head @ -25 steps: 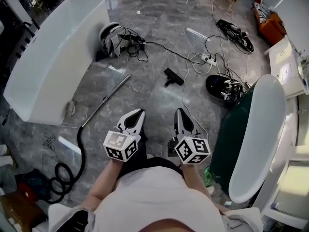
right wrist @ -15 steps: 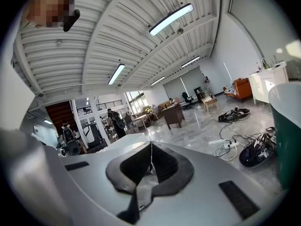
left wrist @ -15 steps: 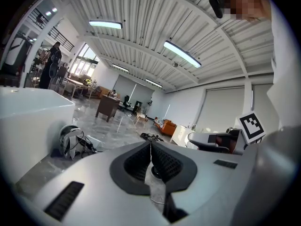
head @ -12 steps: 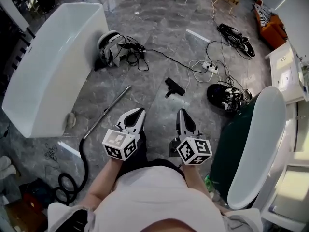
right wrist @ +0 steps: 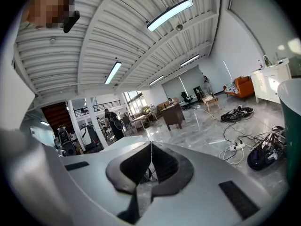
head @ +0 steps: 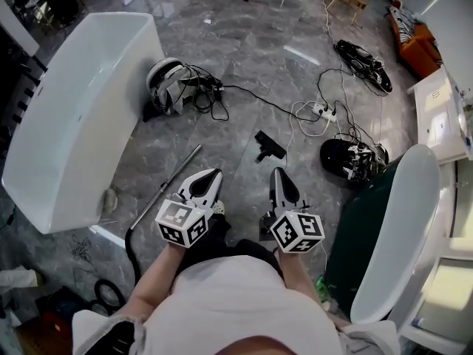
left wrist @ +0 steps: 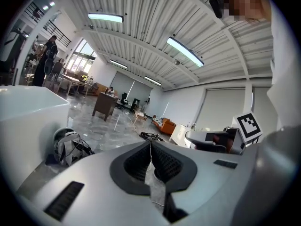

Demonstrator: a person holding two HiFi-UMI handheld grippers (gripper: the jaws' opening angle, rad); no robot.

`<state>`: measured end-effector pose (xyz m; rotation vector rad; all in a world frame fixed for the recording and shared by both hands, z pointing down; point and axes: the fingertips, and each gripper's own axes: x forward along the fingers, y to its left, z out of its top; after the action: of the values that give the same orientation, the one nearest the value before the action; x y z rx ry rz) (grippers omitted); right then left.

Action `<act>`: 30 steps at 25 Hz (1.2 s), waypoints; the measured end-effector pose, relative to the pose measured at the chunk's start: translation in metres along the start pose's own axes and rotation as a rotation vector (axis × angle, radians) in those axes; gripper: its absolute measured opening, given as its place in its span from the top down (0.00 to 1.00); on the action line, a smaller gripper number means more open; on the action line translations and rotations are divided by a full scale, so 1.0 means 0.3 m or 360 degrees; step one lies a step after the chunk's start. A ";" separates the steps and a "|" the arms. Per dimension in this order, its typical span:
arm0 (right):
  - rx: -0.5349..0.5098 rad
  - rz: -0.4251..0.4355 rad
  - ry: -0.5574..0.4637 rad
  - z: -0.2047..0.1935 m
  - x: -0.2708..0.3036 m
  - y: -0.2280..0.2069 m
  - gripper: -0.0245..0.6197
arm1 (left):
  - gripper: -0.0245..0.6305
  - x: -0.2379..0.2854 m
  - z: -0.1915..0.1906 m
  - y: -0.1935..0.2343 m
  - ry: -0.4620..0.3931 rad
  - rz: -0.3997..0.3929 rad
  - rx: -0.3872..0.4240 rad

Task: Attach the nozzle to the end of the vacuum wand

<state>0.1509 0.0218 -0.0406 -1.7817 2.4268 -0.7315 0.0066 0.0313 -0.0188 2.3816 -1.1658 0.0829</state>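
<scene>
A small black nozzle (head: pixel 270 146) lies on the grey marble floor, ahead of both grippers. The metal vacuum wand (head: pixel 165 186) lies slanted on the floor to the left, joined to a black hose (head: pixel 131 250) that coils away at the lower left. My left gripper (head: pixel 212 173) is held out in front of my body, shut and empty, with the wand just to its left. My right gripper (head: pixel 276 171) is beside it, also shut and empty, short of the nozzle. Both gripper views show the jaws pressed together with nothing between them.
A long white bathtub (head: pixel 66 117) stands at the left. A dark green tub with a white rim (head: pixel 384 228) stands at the right. Helmets, a power strip and cables (head: pixel 318 111) lie scattered on the floor beyond the nozzle. A white cabinet (head: pixel 437 109) stands at the far right.
I have walked forward: the nozzle, wand and bathtub have slid down the head view toward me. Both grippers stay shut and in the same pose before my body.
</scene>
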 end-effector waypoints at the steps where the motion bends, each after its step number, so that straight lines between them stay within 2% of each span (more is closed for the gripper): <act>1: -0.0001 0.0000 -0.0004 0.001 0.025 -0.001 0.94 | 0.95 0.014 0.010 0.017 -0.0001 -0.0020 -0.0001; 7: -0.0010 -0.0004 -0.0027 0.030 0.118 -0.017 0.94 | 0.95 0.069 0.042 0.097 -0.0004 -0.0022 0.0006; 18: -0.0040 0.0093 0.0148 -0.006 0.224 -0.042 0.94 | 0.95 0.127 0.021 0.146 0.0027 0.0061 -0.0079; 26: -0.0113 0.0163 0.0175 0.100 0.346 -0.113 0.94 | 0.95 0.255 0.106 0.163 -0.0030 0.0167 -0.0083; 30: -0.0128 0.0219 0.0172 0.133 0.390 -0.171 0.94 | 0.95 0.316 0.117 0.159 -0.0077 0.0179 -0.0082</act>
<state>0.1692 -0.1103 -0.0281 -1.6203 2.6530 -0.7447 0.0252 -0.0782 -0.0063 2.2842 -1.3082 0.0318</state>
